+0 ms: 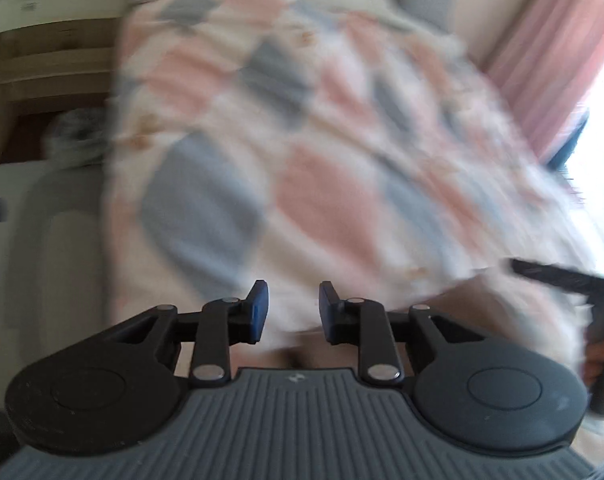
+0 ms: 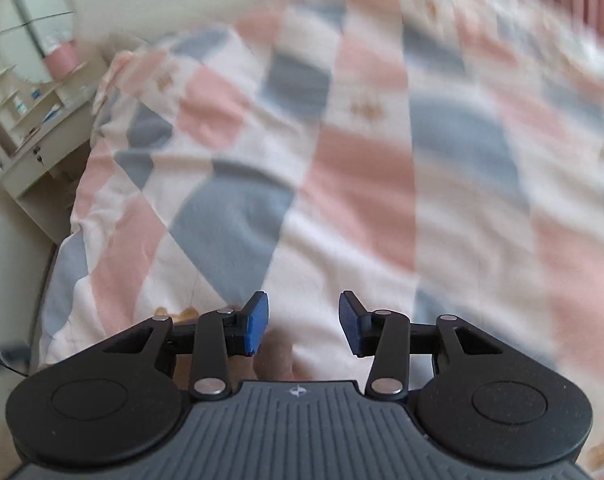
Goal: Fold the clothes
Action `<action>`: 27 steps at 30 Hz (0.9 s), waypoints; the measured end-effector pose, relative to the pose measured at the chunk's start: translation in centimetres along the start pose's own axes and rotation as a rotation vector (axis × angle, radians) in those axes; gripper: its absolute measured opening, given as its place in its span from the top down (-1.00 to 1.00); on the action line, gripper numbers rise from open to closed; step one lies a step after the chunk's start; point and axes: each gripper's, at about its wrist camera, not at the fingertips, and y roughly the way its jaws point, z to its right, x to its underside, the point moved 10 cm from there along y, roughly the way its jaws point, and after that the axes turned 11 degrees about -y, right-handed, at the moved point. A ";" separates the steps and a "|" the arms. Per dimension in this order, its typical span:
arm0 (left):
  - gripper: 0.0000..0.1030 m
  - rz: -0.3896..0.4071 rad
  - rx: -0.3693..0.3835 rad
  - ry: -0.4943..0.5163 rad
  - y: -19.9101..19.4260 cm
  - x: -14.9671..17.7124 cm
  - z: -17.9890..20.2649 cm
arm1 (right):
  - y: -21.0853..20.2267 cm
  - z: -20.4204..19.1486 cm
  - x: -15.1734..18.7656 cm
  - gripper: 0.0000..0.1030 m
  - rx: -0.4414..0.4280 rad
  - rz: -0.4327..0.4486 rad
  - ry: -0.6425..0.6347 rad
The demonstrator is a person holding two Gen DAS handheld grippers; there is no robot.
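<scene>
Both views are blurred. My left gripper (image 1: 292, 308) hangs open over a bed cover (image 1: 286, 128) checked in pink, grey-blue and white, and nothing is pinched between its blue pads. Just under its fingers lies a pale pinkish-tan cloth (image 1: 477, 300), too blurred to make out its shape. My right gripper (image 2: 303, 322) is open too, wider than the left, above the same cover (image 2: 341, 168). A strip of the pinkish cloth (image 2: 274, 356) shows low between its fingers, not gripped. The right gripper (image 1: 561, 278) also shows at the right edge of the left wrist view.
A hand (image 1: 597, 360) holds the gripper at the right edge of the left wrist view. A pale dressing table (image 2: 42, 148) with a round mirror (image 2: 34, 28) stands left of the bed. Pink curtains (image 1: 549, 52) and a bright window are on the right.
</scene>
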 end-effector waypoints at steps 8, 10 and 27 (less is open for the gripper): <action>0.79 -0.031 -0.062 0.119 6.8 4.6 0.6 | 2.4 -8.1 3.4 0.28 -0.057 0.020 -0.397; 0.80 -0.007 -0.084 0.146 7.6 4.2 0.2 | 4.1 -6.8 4.3 0.26 -0.008 -0.006 -0.390; 0.72 -0.017 -0.137 0.139 -1.1 3.8 3.2 | -3.8 -2.4 2.9 0.26 0.062 0.141 -0.091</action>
